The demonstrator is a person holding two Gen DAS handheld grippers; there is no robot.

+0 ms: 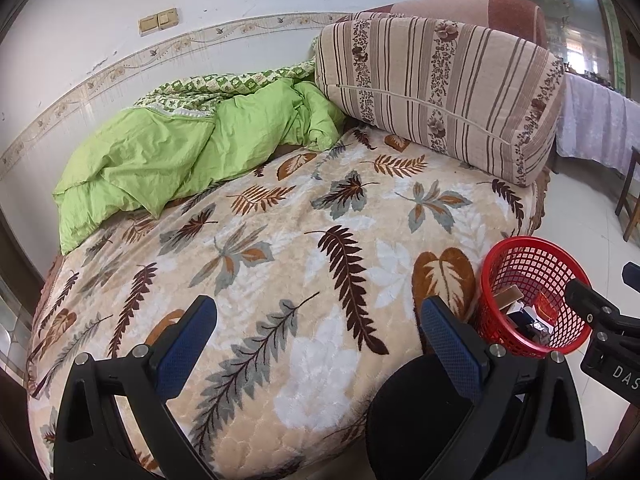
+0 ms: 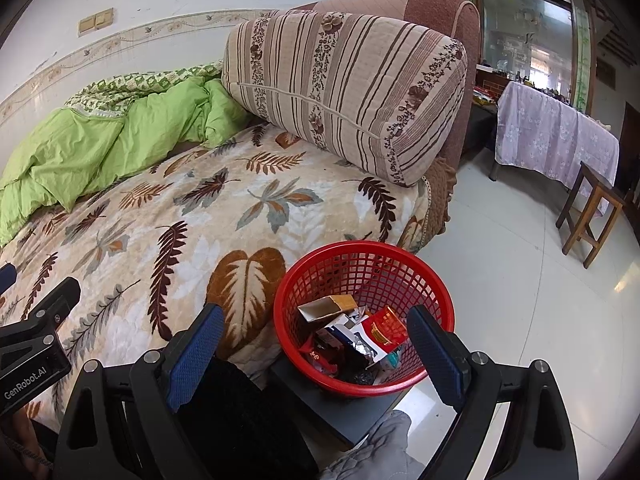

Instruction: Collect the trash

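Observation:
A red mesh basket (image 2: 362, 280) stands on a dark stool beside the bed and holds several pieces of trash (image 2: 352, 330): a brown carton, a red packet, foil wrappers. It also shows in the left wrist view (image 1: 532, 268). My right gripper (image 2: 316, 346) is open and empty, held just above the basket's near side. My left gripper (image 1: 320, 332) is open and empty above the leaf-patterned blanket (image 1: 280, 240). No loose trash shows on the bed.
A crumpled green quilt (image 1: 168, 152) lies at the bed's far left by the wall. A striped bolster cushion (image 2: 344, 92) leans at the bed's head. A wooden stool (image 2: 592, 208) and a cloth-covered table (image 2: 556, 132) stand on the tiled floor to the right.

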